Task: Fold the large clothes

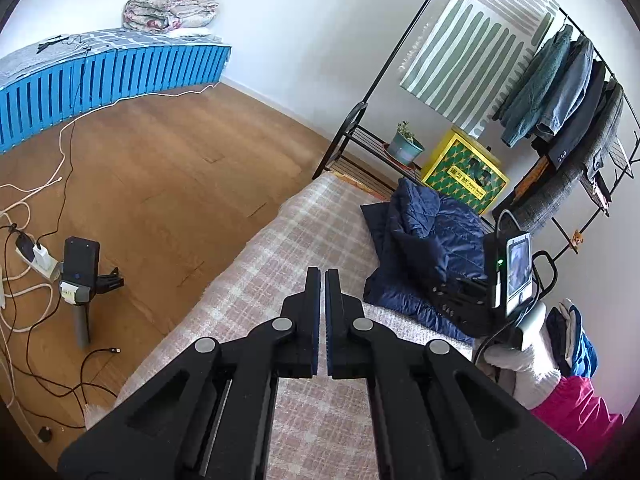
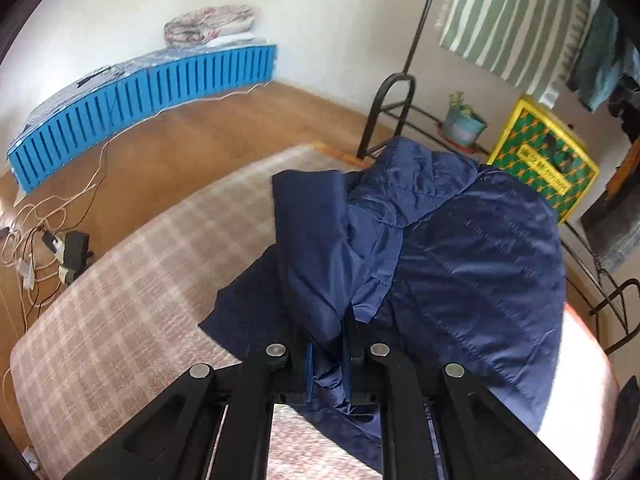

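Navy jacket (image 2: pixel 460 248) lies bunched on the plaid blanket (image 2: pixel 120 280), one fold pinched in the right gripper (image 2: pixel 328 360). Left gripper (image 1: pixel 323 280) hovers over the blanket beside it, jaws nearly closed on nothing.

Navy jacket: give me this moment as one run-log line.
right gripper shut on navy jacket | left gripper shut, empty, over plaid blanket | fold unfinished

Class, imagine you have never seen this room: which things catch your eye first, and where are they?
The puffy navy quilted jacket lies crumpled on the beige checked blanket, a fold of it pinched in the right gripper. Behind, a bright blue slatted platform lines the far wall, and a yellow-and-green patterned box sits under the clothes rack.
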{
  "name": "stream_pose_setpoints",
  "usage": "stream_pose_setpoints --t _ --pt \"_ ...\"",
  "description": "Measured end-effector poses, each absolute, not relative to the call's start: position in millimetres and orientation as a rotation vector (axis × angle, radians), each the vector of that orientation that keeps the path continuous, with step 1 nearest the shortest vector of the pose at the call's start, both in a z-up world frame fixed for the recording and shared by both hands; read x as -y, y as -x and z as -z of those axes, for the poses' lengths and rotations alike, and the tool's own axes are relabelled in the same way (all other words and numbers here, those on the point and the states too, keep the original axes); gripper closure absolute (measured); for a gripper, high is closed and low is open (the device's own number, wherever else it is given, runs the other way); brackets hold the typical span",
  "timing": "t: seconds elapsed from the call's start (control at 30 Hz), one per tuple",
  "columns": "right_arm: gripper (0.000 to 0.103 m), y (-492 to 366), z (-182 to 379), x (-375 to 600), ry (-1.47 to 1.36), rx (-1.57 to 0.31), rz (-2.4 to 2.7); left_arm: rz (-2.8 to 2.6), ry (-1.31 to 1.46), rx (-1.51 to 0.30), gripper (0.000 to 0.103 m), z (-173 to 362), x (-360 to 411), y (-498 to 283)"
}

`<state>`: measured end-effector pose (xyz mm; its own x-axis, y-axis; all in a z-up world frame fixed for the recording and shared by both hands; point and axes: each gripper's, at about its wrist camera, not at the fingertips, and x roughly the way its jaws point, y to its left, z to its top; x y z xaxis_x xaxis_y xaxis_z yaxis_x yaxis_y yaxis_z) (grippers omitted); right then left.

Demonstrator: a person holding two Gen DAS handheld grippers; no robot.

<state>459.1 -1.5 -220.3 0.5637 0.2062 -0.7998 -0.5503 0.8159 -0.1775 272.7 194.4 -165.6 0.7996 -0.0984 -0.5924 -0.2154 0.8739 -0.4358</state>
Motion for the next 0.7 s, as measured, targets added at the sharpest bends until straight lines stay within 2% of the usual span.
stream_pose_setpoints --t 0.1,0.3,0.33,0.37,0.4,0.47,0.5,0.53,0.57,0.6,0.63,0.7 --pt "0.094 -455 233 -4 0.446 -0.866 -0.481 -0.059 0.487 -0.664 0.103 168 -188 -284" --pt "0.092 -451 218 22 0.388 -0.855 -0.558 0.0 0.483 -0.683 0.103 169 -167 -331" --pt "0.084 -450 214 30 0.369 -0.858 -0.581 0.005 0.489 -0.684 0.103 170 -162 -342" --pt "0.081 -446 208 38 0.336 -0.861 -0.599 0.019 0.495 -0.685 0.103 169 -158 -352" --pt "0.073 -441 200 48 0.279 -0.865 -0.628 0.044 0.499 -0.701 0.103 170 -151 -368" --pt "0.071 -432 186 71 0.171 -0.853 -0.669 0.069 0.52 -0.722 0.103 172 -143 -388" --pt "0.064 -426 178 88 0.116 -0.841 -0.66 0.089 0.54 -0.734 0.103 174 -139 -400" --pt "0.05 -423 171 101 0.07 -0.828 -0.639 0.104 0.545 -0.754 0.103 177 -133 -415" --pt "0.042 -418 167 118 0.026 -0.814 -0.606 0.104 0.541 -0.769 0.103 180 -126 -429" --pt "0.032 -414 165 137 -0.015 -0.802 -0.562 0.106 0.523 -0.776 0.099 183 -121 -439" --pt "0.031 -412 164 154 -0.053 -0.798 -0.52 0.105 0.502 -0.801 0.089 188 -113 -452" --pt "0.03 -412 170 189 -0.123 -0.823 -0.426 0.109 0.507 -0.851 0.079 203 -105 -471"
